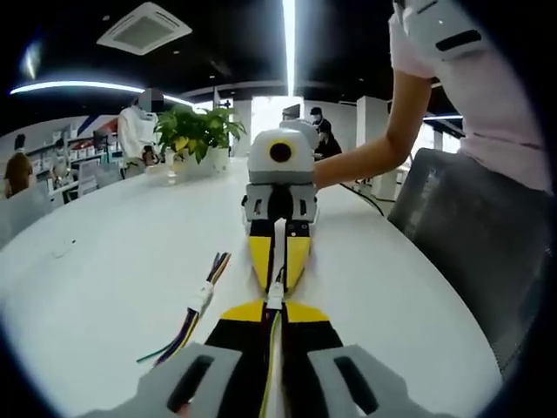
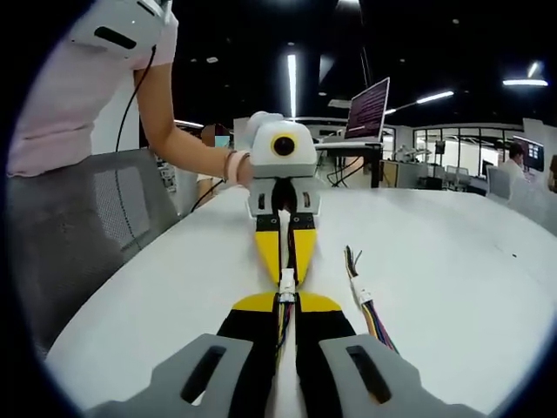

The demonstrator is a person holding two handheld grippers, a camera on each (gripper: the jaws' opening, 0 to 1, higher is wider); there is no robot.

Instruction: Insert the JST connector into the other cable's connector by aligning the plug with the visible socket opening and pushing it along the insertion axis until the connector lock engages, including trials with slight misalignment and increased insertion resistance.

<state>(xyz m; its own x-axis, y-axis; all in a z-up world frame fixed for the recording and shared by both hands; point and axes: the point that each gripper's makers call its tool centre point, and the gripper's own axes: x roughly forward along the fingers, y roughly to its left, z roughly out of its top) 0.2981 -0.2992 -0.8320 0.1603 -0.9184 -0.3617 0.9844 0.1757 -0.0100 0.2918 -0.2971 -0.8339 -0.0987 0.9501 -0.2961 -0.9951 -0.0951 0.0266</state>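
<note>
Both grippers meet tip to tip over the white table (image 1: 104,261); left gripper (image 1: 275,306) is clamped on its cable's white connector (image 1: 275,296), right gripper (image 2: 286,299) clamped on the other connector (image 2: 287,284) (joined or merely touching, I cannot tell); a spare multicoloured cable (image 2: 365,306) lies just beside them; a potted plant (image 1: 198,131) stands well apart.

Tip to tip above the table, the left gripper (image 1: 275,306) and right gripper (image 2: 286,296) each pinch closed.
</note>
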